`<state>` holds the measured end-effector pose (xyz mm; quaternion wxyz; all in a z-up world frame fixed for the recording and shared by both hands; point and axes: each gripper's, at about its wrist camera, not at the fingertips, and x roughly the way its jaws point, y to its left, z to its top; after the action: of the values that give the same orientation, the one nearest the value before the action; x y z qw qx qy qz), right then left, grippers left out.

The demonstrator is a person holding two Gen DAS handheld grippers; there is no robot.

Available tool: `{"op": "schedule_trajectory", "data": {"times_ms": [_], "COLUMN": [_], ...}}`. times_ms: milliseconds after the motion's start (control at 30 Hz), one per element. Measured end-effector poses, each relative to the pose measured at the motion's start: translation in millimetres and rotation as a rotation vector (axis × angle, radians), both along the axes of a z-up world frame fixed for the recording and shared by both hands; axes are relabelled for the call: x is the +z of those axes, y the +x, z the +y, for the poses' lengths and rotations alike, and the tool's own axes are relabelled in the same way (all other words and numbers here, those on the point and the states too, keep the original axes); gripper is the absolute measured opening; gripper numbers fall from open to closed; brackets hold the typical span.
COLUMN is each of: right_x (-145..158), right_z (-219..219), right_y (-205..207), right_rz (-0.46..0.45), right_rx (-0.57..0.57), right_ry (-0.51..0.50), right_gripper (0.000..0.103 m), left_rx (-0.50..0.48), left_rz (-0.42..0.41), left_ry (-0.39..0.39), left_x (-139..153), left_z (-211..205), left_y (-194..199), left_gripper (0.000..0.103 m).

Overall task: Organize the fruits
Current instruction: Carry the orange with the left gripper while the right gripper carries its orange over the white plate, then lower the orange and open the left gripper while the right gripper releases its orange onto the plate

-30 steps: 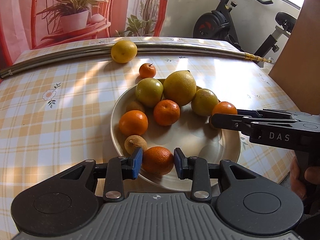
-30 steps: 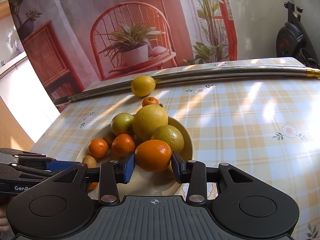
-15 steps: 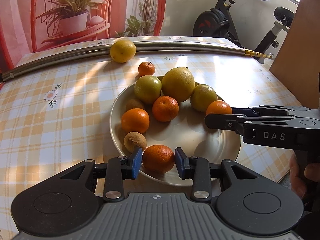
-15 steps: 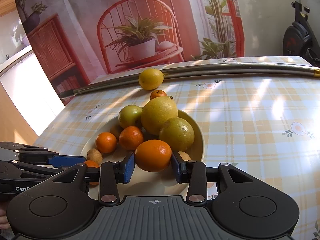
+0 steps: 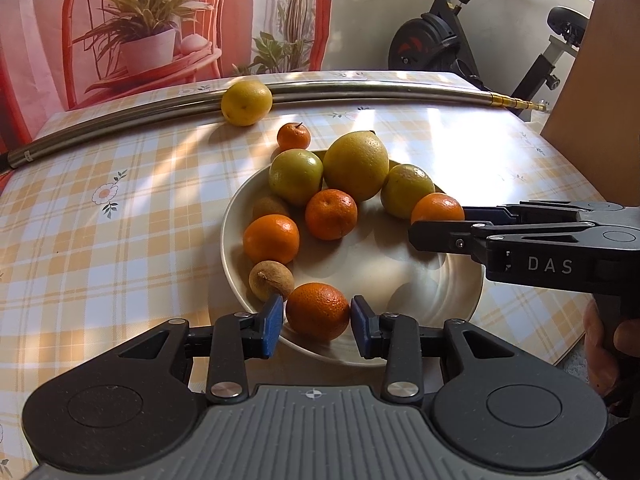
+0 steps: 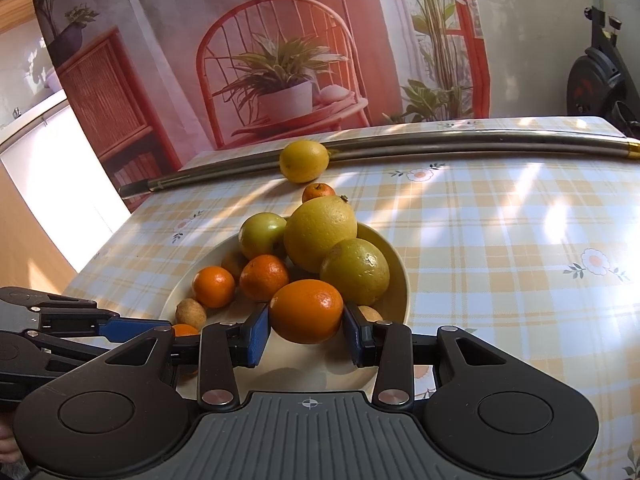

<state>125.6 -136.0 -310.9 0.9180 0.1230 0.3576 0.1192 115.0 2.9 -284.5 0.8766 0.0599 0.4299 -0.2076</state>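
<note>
Glossily, bright tangerine (image 6: 306,311) sits clamped in right jaws.

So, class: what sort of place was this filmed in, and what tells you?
Probably a room in a home: a table with a checked floral tablecloth, a plate of fruit, and an exercise bike standing behind the table.

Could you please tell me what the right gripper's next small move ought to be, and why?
Probably ease the right gripper down a little and open it. Its pads are shut on the orange, which seems to hang just above a bare patch of the plate, so a short descent should set it down gently.
</note>
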Motion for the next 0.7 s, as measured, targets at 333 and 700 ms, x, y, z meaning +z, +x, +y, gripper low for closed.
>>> {"op": "schedule_trajectory", "data": {"times_ms": [333,700], "right_x": [-2,-12], "right_z": [3,22], "right_y": [0,11], "right_rz": [0.006,0.057], "right_rx": [0.018,0.113], "right_ry": [0.001,0.003], "right_gripper": [0.036,0.036], "left_rx": [0.005,0.023], "left_rz": [-0.014,-0.054], "left_ry": [0.007,-0.005], "left_x": [3,12], "left_z": [1,8], "left_y": [-3,-6], "left_gripper": [0.04,0.04]}}
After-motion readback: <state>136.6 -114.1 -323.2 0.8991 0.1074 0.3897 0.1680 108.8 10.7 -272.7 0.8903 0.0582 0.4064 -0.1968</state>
